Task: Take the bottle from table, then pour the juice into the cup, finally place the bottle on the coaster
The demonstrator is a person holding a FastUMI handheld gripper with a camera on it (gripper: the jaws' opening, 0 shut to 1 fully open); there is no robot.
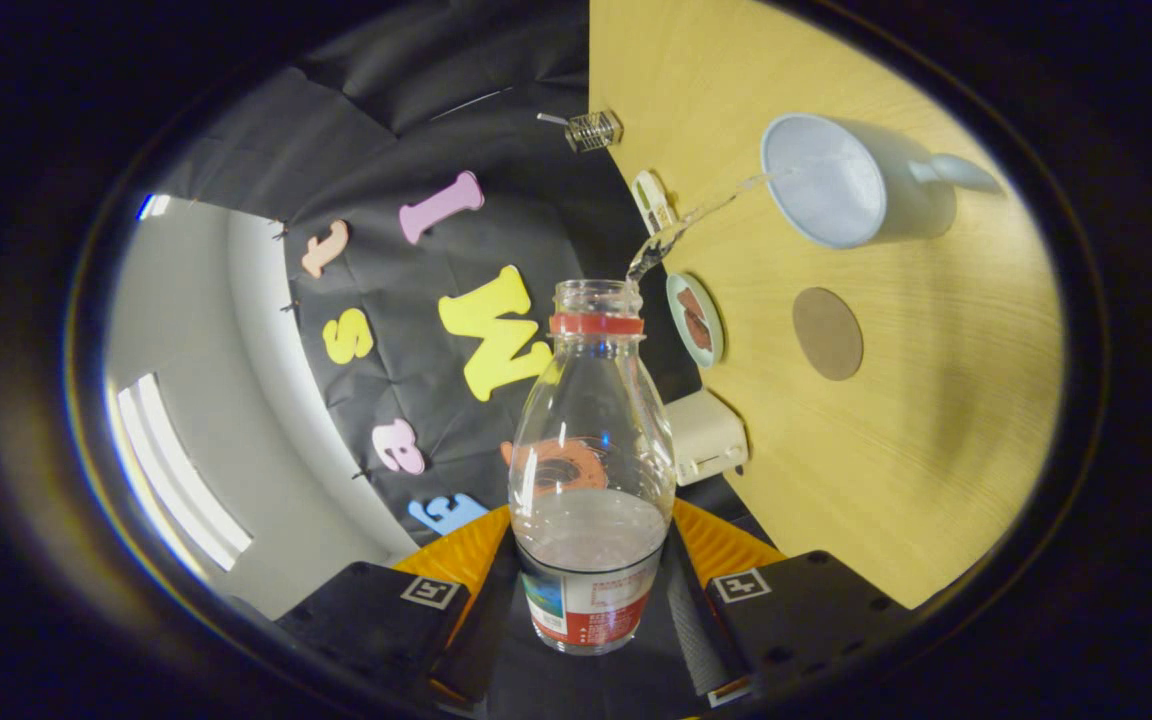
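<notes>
My gripper (591, 600) is shut on a clear plastic bottle (591, 450) with a red neck ring and a labelled base, held between both fingers. The whole view is rolled sideways, so the bottle is tipped over the wooden table (936, 450). A thin clear stream (696, 215) leaves the open mouth and arcs into the white cup (826, 180), whose handle points away from the bottle. Some liquid still sits in the bottle's lower part. A round brown coaster (827, 333) lies on the table between the bottle's mouth and the cup, a little to one side.
A small round dish (696, 320) with something brown in it lies near the bottle's mouth at the table edge. A white box-shaped device (706, 437) sits beside the bottle's body. A small white gadget (652, 202) and a wire-cage object (593, 130) stand along the table edge.
</notes>
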